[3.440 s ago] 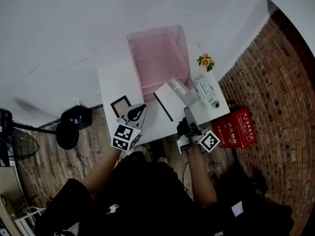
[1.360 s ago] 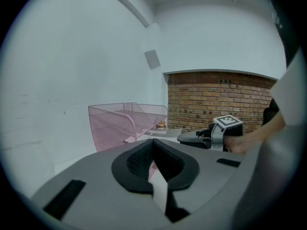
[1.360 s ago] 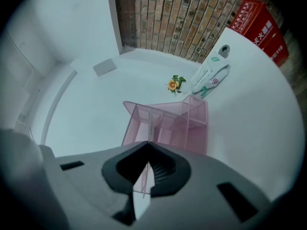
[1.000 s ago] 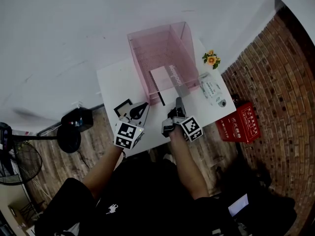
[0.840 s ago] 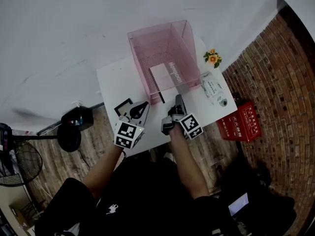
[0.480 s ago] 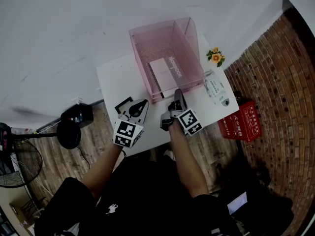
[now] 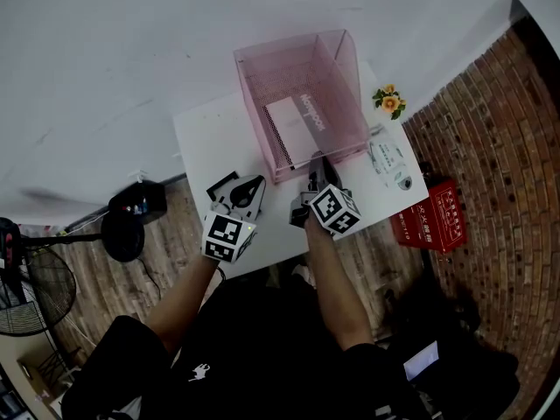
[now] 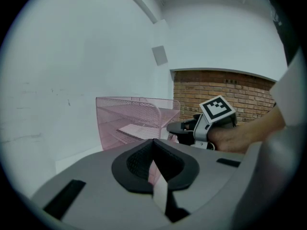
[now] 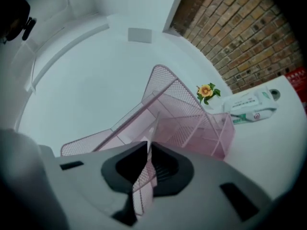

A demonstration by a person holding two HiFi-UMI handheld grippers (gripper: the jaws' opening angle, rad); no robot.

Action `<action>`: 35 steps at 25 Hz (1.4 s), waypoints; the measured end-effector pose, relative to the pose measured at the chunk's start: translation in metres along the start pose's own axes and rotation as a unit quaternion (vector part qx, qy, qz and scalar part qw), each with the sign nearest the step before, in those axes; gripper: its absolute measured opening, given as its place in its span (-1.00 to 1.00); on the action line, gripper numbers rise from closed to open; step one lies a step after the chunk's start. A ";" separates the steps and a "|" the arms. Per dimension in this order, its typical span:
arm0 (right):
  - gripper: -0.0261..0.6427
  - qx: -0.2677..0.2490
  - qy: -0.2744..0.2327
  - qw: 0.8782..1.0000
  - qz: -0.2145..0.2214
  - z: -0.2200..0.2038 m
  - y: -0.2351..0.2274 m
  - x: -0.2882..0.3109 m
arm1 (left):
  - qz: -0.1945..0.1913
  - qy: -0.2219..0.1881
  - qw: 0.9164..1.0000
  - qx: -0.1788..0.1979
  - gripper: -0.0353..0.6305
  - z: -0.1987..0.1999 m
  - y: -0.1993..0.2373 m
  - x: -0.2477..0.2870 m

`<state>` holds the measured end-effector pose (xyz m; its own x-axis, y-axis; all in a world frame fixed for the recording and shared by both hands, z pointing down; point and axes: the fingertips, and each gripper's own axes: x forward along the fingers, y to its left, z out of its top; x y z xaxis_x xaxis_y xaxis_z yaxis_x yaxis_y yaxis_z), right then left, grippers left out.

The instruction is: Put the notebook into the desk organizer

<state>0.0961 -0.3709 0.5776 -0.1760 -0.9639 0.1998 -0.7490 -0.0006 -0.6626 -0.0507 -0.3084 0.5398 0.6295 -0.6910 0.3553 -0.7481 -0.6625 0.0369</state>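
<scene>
The pink mesh desk organizer [image 7: 302,94] stands at the back of the white table [image 7: 210,138]. A white notebook [image 7: 295,122] with a dark spine lies flat inside it; in the left gripper view the notebook [image 8: 136,130] rests on a lower shelf. My right gripper [image 7: 316,161] sits just in front of the organizer's front wall, shut and holding nothing. It is apart from the notebook. In the right gripper view the organizer [image 9: 182,119] fills the middle, tilted. My left gripper [image 7: 257,184] rests over the table left of the organizer, shut and empty.
An orange artificial flower [image 7: 390,101] and a white pack [image 7: 388,164] lie right of the organizer. A small black-framed square [image 7: 217,187] sits beside the left gripper. On the floor are a red box [image 7: 435,217] and a black fan [image 7: 131,226]. Brick wall at right.
The right gripper pushed the notebook into the organizer, let go of it, drew back toward the table's front and rolled. The notebook now lies inside. The left gripper stayed put.
</scene>
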 end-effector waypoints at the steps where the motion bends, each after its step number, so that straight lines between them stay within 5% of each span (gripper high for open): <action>1: -0.87 -0.012 0.003 1.000 -0.001 0.000 0.002 0.002 | 0.000 0.000 1.000 0.000 -0.88 0.000 0.000 0.000; 12: -0.74 -0.109 0.037 0.993 0.004 -0.009 0.010 0.009 | 0.001 0.001 1.000 0.008 -0.88 0.000 0.006 -0.002; 22: -0.26 -0.181 0.083 0.979 0.048 -0.018 0.020 0.009 | -0.001 0.000 1.000 0.011 -0.88 0.001 0.003 -0.003; 35: -0.17 -0.276 0.159 0.939 0.132 -0.026 0.024 0.002 | 0.040 -0.007 0.999 0.003 -0.88 0.002 -0.005 -0.020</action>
<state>0.0616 -0.3656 0.5804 -0.5180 -0.7831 0.3442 -0.8539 0.4496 -0.2622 -0.0592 -0.2914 0.5310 0.5710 -0.7457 0.3433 -0.7947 -0.6070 0.0032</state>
